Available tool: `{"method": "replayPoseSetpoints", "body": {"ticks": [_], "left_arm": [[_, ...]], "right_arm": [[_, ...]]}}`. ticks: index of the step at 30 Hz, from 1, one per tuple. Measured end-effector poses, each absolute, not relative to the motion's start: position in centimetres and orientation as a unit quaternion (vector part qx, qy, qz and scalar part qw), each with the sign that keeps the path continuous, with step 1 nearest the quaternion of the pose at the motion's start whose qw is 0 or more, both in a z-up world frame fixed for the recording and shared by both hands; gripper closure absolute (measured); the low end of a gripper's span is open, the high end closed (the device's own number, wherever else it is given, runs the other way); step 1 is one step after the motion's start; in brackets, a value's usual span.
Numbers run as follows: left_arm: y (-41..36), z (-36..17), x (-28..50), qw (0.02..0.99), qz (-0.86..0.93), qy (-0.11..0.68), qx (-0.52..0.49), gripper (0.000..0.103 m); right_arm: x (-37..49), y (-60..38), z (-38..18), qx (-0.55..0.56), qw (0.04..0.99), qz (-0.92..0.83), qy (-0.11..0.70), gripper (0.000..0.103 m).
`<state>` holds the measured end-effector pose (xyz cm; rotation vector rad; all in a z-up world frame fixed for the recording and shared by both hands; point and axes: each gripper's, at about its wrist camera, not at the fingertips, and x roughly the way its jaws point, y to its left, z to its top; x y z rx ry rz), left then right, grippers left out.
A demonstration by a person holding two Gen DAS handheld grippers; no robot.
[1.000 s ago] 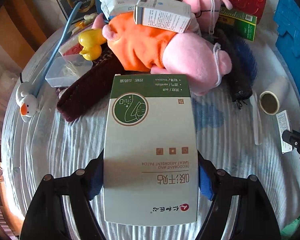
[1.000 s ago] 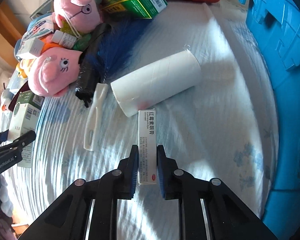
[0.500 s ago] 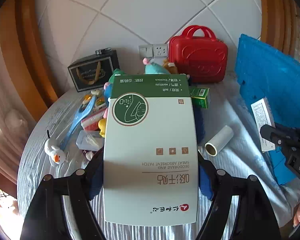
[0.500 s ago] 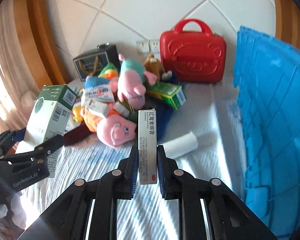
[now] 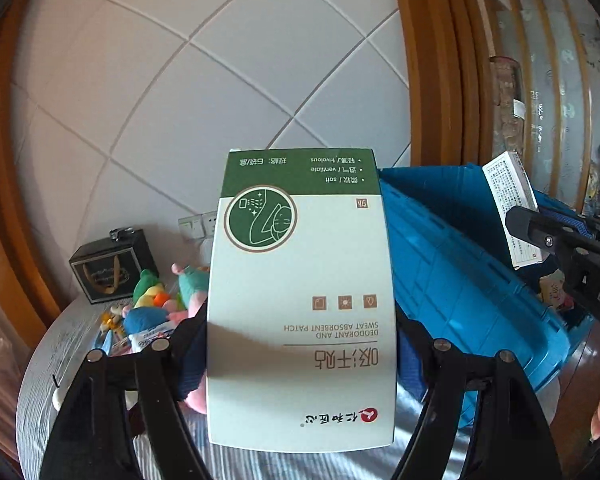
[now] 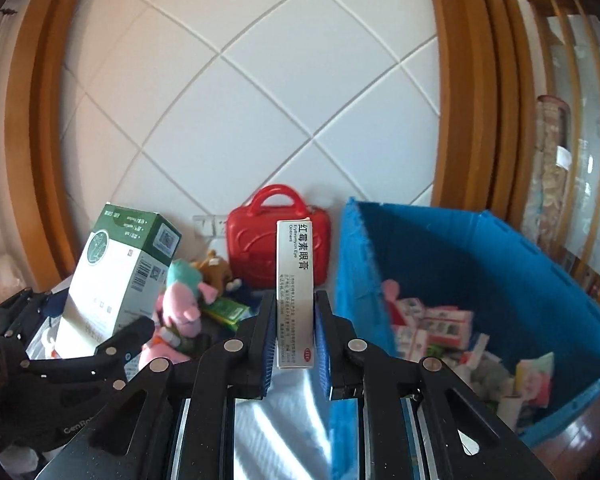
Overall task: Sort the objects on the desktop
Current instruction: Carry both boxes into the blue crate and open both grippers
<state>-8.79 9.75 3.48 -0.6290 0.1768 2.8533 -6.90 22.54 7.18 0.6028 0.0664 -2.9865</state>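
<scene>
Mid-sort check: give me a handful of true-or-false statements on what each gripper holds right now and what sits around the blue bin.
1. The left gripper grips a green and white sweat absorbent patch box. True.
2. The right gripper is open and holds nothing. False: it is shut on a slim erythromycin eye ointment box.
3. The blue crate already holds small packages. True.
4. The red case lies inside the blue crate. False: it stands against the tiled wall, left of the crate.
5. The pink pig plush is held in a gripper. False: it lies in the pile on the table.
</scene>
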Motion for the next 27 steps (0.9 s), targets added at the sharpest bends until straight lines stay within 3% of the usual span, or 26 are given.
{"method": "replayPoseSetpoints", "body": {"ticks": [6, 14, 27], "left_arm": [[21.7, 6.1, -8.2, 0.142, 0.967, 0.072, -0.198, 0.027], [34.8, 5.1, -9.5, 0.165, 0.949, 0.096, -0.251, 0.027], [40.4, 3.8, -10.7, 0.138, 0.941, 0.117, -0.286, 0.027]], "right_arm": [[-6.7, 33.2, 8.9, 0.179, -0.01, -0.984, 0.021, 0.086], [-8.9, 45.1, 8.0, 0.218, -0.042, -0.975, 0.024, 0.086], [-10.5, 52.2, 5.1, 0.247, -0.042, -0.968, 0.017, 0.085]]}}
